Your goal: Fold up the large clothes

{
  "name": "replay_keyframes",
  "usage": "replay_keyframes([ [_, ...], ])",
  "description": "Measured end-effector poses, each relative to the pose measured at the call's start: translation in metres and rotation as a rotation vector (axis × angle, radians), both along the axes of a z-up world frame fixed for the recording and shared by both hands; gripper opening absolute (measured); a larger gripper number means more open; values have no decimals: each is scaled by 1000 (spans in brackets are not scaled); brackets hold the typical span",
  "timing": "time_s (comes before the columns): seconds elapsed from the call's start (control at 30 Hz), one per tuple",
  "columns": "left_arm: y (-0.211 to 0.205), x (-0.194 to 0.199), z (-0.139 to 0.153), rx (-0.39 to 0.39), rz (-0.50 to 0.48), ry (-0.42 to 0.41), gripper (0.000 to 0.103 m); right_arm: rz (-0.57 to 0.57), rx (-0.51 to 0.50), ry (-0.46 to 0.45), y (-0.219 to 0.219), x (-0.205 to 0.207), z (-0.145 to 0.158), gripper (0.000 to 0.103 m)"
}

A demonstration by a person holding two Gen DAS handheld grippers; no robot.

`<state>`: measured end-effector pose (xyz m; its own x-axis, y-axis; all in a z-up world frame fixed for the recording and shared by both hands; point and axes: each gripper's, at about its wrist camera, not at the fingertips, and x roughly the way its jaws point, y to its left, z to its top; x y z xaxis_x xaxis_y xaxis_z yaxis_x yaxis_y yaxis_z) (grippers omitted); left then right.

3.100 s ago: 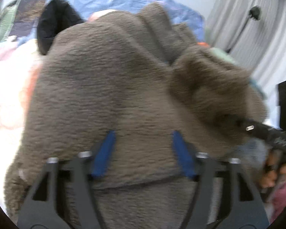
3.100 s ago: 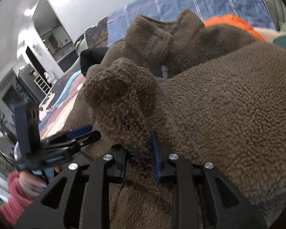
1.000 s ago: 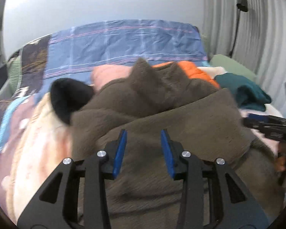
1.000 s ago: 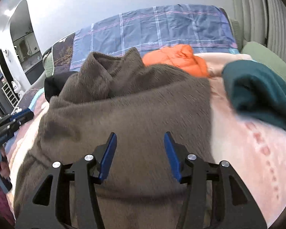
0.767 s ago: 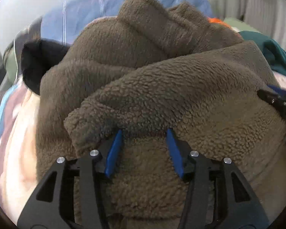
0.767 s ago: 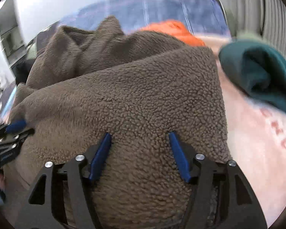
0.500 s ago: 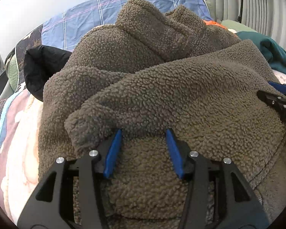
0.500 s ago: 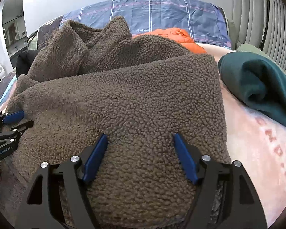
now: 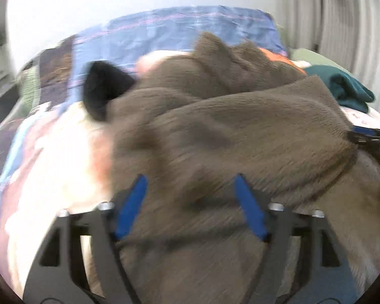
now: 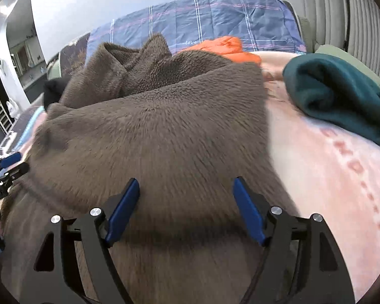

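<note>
Pulled back from the brown fleece (image 10: 164, 136) since half a second ago, both tools now sitting lower and nearer its front hem, folded flap left lying across the body. Spread over the pink bed cover (image 10: 342, 177), fleece filling the middle, collar bunched at the far end toward the blue plaid bedding (image 10: 215, 20). Beyond the fleece's right edge, teal garment (image 10: 337, 93) lying well apart; behind the collar, orange garment (image 10: 228, 48); off the fleece's left shoulder, black garment (image 9: 101, 91).

Risk from here, as a judgement: thick springy pile could let the loose flap slide or spring open, leaving the fold crooked; a pad catching the nap on withdrawal could drag the hem.

Left gripper (image 9: 190, 197) angled downward over the fleece's near left part, jaws opening, nothing pinched, fabric only beneath. Right gripper (image 10: 186, 200) angled downward over the near right part, jaws likewise opening, wide apart, pads clear of cloth.
</note>
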<state>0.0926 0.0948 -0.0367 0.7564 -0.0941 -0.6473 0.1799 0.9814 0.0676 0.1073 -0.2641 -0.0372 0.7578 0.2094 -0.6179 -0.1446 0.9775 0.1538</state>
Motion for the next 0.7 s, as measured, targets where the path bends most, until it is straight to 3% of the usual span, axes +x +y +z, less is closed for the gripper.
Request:
replay_keyframes([
  [0.17, 72, -55, 6, -110, 84, 50, 77, -111, -137, -17, -46, -54, 3, 79],
  [0.3, 102, -97, -17, -159, 94, 141, 77, -174, -25, 52, -95, -90, -14, 79],
  [0.43, 103, -124, -48, -176, 41, 250, 77, -179, 96, 107, -122, -119, -36, 79],
  [0.57, 95, -139, -56, -183, 16, 254, 74, -161, 142, 109, -123, -142, -45, 79],
  [0.7, 104, -152, -58, -261, 16, 252, 73, -104, 174, 100, -112, -159, -45, 79],
])
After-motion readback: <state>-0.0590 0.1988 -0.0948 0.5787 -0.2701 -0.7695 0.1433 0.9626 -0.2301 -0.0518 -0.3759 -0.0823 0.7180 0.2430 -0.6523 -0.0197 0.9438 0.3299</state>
